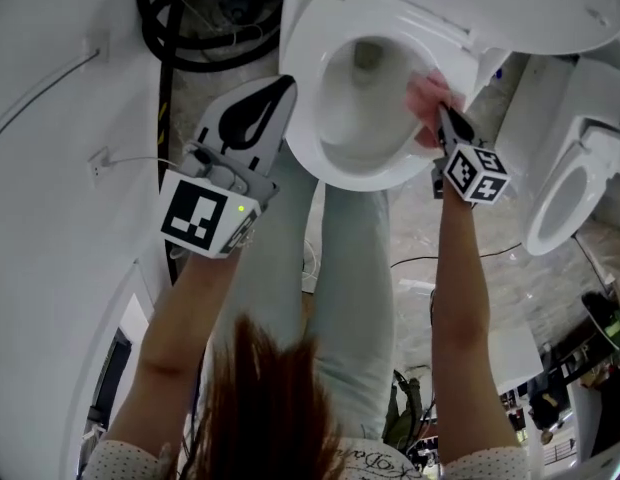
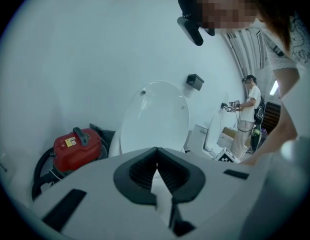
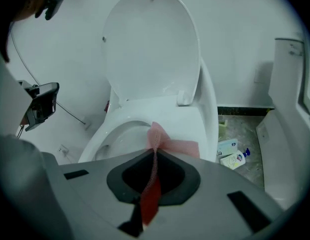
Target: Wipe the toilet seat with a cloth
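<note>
— Where is the cloth?

— The pink cloth (image 1: 426, 98) is pinched in the right gripper (image 1: 442, 118). Its jaws are pressed onto a bunched strip of the cloth, and the rest fans out just ahead of the tips, lying flat on the toilet seat (image 1: 308, 138)

— Which part of the seat?

— The side nearest that gripper. In the right gripper view the cloth (image 3: 180, 145) spreads from the jaw tips of the right gripper (image 3: 154, 156) to their right, over the broad white seat (image 3: 185, 116), with the open bowl ahead and to their left. The lid (image 3: 150, 49) stands raised further ahead

— And the other gripper?

— The left gripper (image 1: 280, 93) has its jaws pressed together with nothing between them. It sits just beside the seat's outer edge, across the bowl from the right gripper; whether it touches the rim I cannot tell

— What does it face?

— In its own view the left gripper (image 2: 156, 166) points at the raised lid (image 2: 155, 114), with a red vacuum cleaner (image 2: 77, 146) off to the left of its jaws

— Anything past the right gripper?

— Two bottles (image 3: 234, 159) on the floor, to the right of its jaws beyond the toilet
</note>
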The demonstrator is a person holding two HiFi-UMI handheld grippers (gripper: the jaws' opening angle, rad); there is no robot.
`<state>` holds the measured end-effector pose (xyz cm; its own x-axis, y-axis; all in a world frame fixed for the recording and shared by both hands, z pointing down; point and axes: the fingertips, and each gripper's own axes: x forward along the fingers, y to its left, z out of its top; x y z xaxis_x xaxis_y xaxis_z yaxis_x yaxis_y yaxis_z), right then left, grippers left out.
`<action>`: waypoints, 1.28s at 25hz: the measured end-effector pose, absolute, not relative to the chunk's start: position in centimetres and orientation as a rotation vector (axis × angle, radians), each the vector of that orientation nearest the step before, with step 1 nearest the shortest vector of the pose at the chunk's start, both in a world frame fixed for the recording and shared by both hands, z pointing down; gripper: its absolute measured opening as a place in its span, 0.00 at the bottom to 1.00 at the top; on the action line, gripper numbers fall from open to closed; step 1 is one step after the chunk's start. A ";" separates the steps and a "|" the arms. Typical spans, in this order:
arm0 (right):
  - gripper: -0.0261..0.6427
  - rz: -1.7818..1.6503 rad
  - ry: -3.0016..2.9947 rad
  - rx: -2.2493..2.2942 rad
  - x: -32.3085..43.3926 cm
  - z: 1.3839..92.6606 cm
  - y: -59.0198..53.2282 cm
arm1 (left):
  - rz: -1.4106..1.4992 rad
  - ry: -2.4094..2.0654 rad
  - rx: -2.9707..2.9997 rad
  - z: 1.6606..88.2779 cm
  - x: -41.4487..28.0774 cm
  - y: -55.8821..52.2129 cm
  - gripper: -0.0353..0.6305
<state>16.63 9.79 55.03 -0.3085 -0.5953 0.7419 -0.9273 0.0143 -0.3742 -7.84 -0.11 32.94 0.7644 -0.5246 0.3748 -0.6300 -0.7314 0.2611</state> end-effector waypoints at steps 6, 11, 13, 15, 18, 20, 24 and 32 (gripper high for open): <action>0.07 1.213 -2.019 1.676 13.6 50.7 11.3 | 0.394 -0.893 2.606 31.4 -8.7 -0.8 0.05; 0.07 0.999 -2.100 1.746 13.6 44.2 11.2 | 0.374 -0.895 2.622 28.5 -9.0 -0.6 0.05; 0.07 0.935 -2.121 1.767 13.6 41.3 10.8 | 0.369 -0.893 2.640 26.8 -9.2 -0.6 0.05; 0.07 0.900 -2.144 1.801 13.5 38.3 10.0 | 0.361 -0.902 2.662 24.7 -9.6 -1.1 0.05; 0.07 0.875 -2.186 1.861 13.4 33.8 8.8 | 0.339 -0.920 2.696 21.3 -9.7 -2.4 0.05; 0.07 0.882 -2.219 1.915 13.5 31.0 8.1 | 0.324 -0.913 2.726 19.0 -9.4 -3.0 0.05; 0.07 0.878 -2.278 2.007 13.5 26.0 7.3 | 0.314 -0.882 2.787 14.6 -8.6 -3.1 0.05; 0.07 0.692 -2.284 1.982 11.6 17.2 5.6 | 0.327 -0.938 2.811 8.7 -9.8 -2.6 0.05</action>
<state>11.61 5.62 17.22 -0.1833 -0.9315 0.3141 -0.9492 0.0845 -0.3031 -9.77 -2.61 8.74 0.7795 -0.5718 0.2558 -0.6068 -0.7906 0.0819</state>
